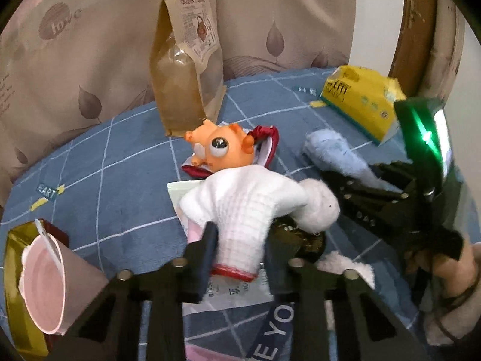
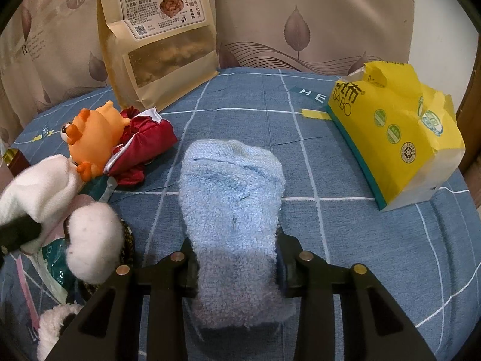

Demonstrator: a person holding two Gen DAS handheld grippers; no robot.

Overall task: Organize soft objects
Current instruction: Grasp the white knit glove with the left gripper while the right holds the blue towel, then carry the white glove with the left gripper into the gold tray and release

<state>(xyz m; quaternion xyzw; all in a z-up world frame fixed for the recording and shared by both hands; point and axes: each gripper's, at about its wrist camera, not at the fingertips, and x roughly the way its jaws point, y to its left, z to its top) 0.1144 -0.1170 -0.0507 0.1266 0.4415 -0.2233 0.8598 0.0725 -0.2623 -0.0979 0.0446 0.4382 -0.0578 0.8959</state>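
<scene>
Blue bedding [image 2: 375,240] with a pale grid of lines is covering the surface, and a beige curtain [image 2: 300,15] printed with leaves is hanging along the far side. Against that curtain a kraft-paper snack bag [image 2: 156,30] is standing upright, far left of centre. At the far right a torn yellow tissue pack [image 2: 390,126] is lying on the bedding.

Nearest the right wrist camera, the right gripper [image 2: 237,266] is clamping a fluffy light-blue sock [image 2: 231,198] between its fingers; the sock is stretching away from the jaws and lying flat in the middle of the bedding.

To the left, the left gripper [image 1: 240,255] is pinching a white ribbed sock [image 1: 240,207] with a red-trimmed cuff, its fingers pressing in on the cuff end from both sides. The sock's rounded toe end is drooping to the right, over a dark patterned item I cannot identify. Under the sock, some flat printed packets [image 1: 237,294] are lying on the bedding.

Just beyond the white sock an orange rubber toy [image 1: 222,147] with bulging eyes is resting on a dark-red satin pouch [image 2: 144,147]. At the near left in the left wrist view, a pink cup [image 1: 48,276] is lying tipped beside a gold box [image 1: 15,285].
</scene>
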